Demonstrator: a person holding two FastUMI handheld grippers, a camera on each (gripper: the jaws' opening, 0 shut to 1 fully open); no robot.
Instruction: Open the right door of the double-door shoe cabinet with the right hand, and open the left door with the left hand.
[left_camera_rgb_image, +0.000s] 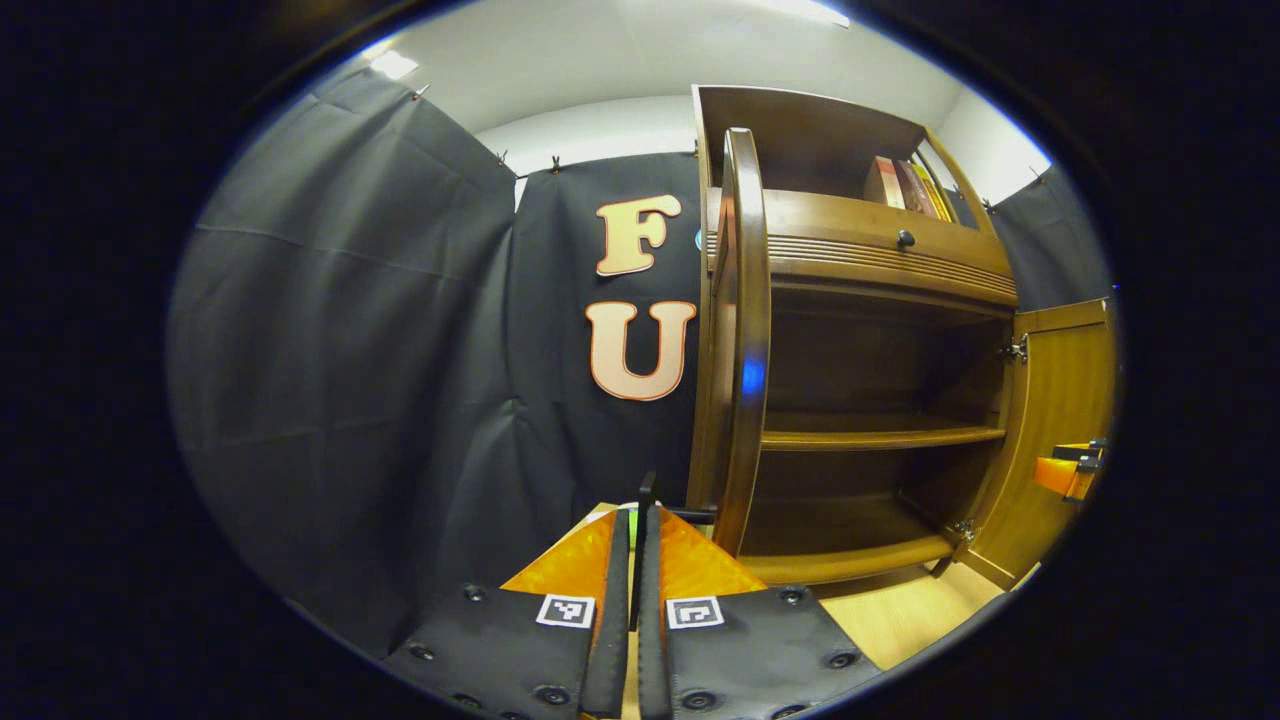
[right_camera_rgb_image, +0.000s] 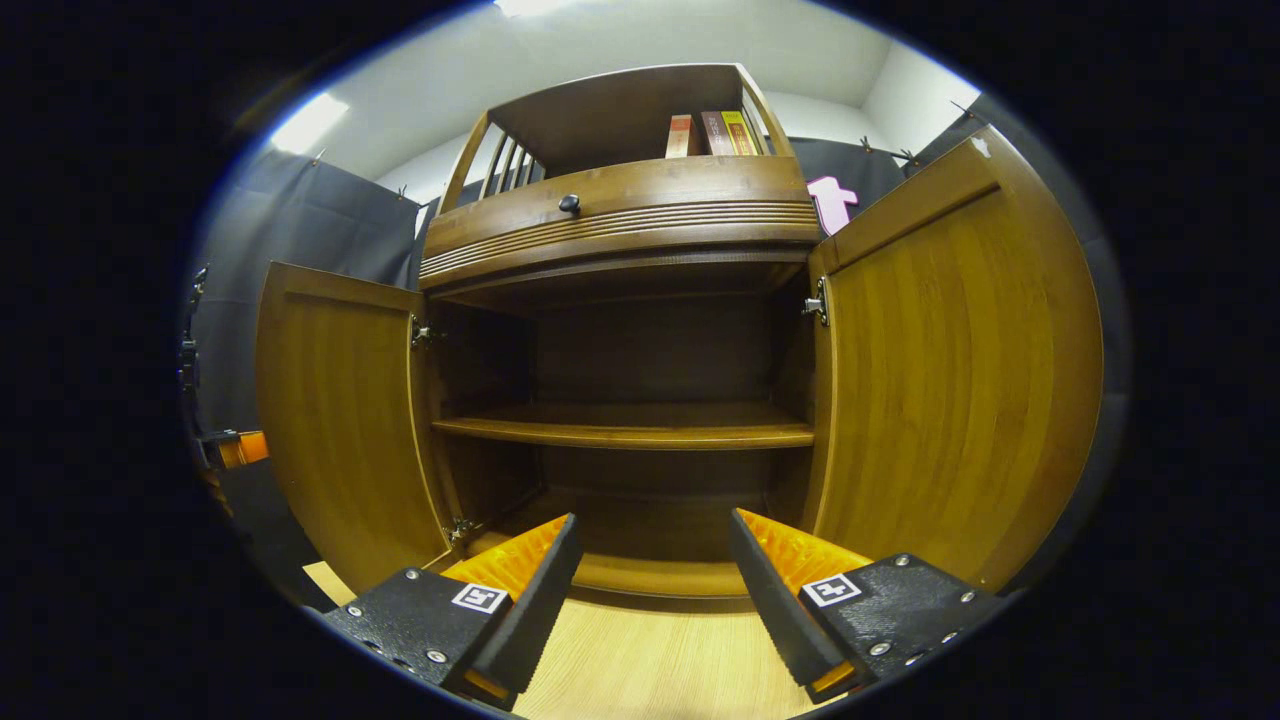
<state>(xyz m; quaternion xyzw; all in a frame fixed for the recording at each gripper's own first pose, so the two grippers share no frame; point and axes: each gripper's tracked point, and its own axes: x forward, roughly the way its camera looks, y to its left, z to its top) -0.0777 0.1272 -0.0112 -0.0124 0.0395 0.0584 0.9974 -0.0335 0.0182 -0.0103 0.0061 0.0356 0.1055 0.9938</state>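
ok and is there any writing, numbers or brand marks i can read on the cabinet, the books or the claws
books on the top shelf: spine print too small and blurred to read
square tags on the left claw: block patterns, no words or numbers
matching tags on the right claw: patterns too, nothing to read
shoe cabinet: no text visible on its wood

The left gripper view sat low and close beside the cabinet's (left_camera_rgb_image: 860, 260) left door (left_camera_rgb_image: 745, 340), seeing it edge-on and facing the far wall. The right gripper view looked from low, near the floor (right_camera_rgb_image: 650, 660), straight into the open cabinet. Both views shared the inner shelf (left_camera_rgb_image: 880, 436) and the books (right_camera_rgb_image: 712, 134) on top.
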